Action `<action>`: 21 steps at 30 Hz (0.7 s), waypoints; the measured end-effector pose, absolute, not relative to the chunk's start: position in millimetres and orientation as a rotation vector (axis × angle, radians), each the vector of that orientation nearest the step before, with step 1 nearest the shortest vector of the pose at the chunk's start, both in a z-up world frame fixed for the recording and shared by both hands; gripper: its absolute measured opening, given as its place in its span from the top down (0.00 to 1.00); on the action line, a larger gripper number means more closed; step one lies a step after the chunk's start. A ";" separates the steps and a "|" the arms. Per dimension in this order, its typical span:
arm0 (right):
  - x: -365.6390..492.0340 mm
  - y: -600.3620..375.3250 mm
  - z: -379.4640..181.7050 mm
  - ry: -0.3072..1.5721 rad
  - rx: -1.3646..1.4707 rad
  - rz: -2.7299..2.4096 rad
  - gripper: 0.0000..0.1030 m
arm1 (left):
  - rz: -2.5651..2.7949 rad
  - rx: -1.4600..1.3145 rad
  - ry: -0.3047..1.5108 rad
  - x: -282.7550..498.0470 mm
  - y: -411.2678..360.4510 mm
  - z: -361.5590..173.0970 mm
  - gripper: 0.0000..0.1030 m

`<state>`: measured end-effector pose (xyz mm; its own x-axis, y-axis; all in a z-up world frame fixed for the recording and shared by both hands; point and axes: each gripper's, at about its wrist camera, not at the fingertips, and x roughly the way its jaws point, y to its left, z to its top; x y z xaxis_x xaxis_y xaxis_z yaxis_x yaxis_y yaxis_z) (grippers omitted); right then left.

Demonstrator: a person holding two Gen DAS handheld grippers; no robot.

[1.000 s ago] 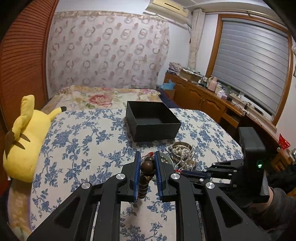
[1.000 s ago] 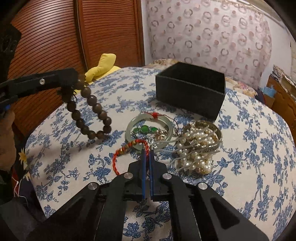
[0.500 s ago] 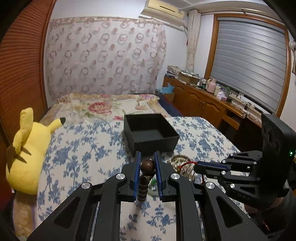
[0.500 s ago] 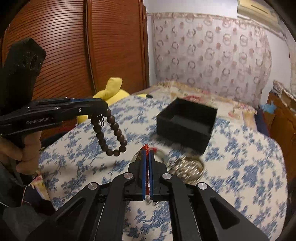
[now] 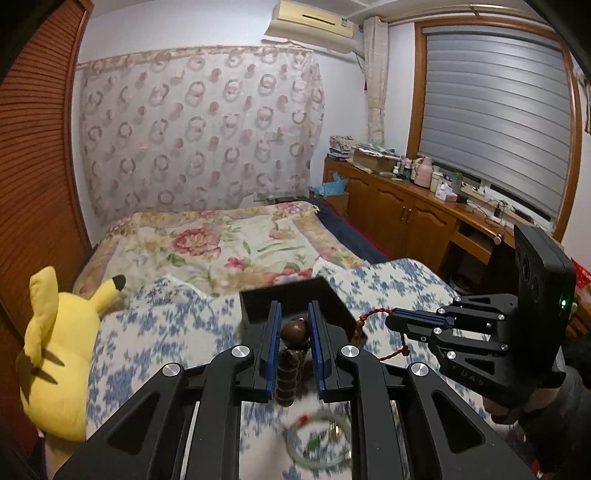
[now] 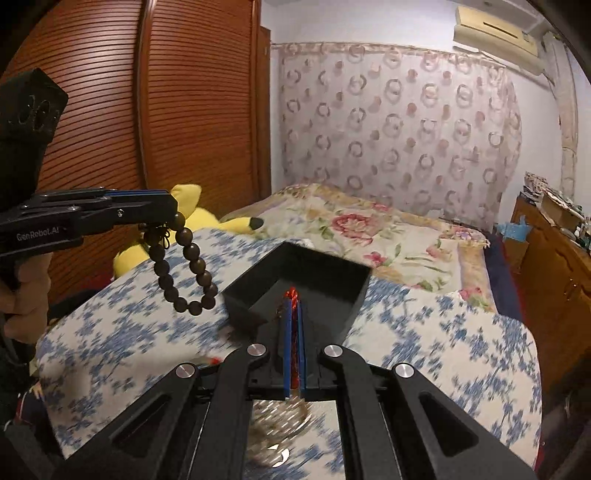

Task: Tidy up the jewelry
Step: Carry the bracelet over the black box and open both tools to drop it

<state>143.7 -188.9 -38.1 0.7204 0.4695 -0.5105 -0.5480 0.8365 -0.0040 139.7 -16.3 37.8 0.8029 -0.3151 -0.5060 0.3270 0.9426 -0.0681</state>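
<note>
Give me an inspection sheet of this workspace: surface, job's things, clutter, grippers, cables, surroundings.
Surface: bed under a blue-flowered cover.
Job's things: open black box on the bed; wooden bead bracelet and red cord bracelet held in the air; green bangle lying on the cover, blurred.
Clutter: yellow plush toy at the bed's edge.
Grippers: left gripper shut on the bead bracelet; right gripper shut on the red cord bracelet; both near the box.
Cables: thin wires on the counter under the window.
Surroundings: wooden wardrobe, patterned curtain, air conditioner.
</note>
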 end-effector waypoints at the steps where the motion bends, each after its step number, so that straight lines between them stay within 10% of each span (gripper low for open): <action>1: 149.1 -190.5 -36.8 0.517 -0.156 0.565 0.97 | -0.343 0.024 0.540 145.6 -18.4 39.3 0.87; 21: 216.2 -181.4 -77.0 0.614 -0.073 0.656 0.97 | -0.343 0.032 0.681 215.4 -41.9 -9.5 0.86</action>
<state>216.2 -181.4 -77.0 0.6230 0.5494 -0.5568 -0.5912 0.7968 0.1249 215.4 -41.9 -9.5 0.7233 -0.3003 -0.6218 0.3210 0.9435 -0.0822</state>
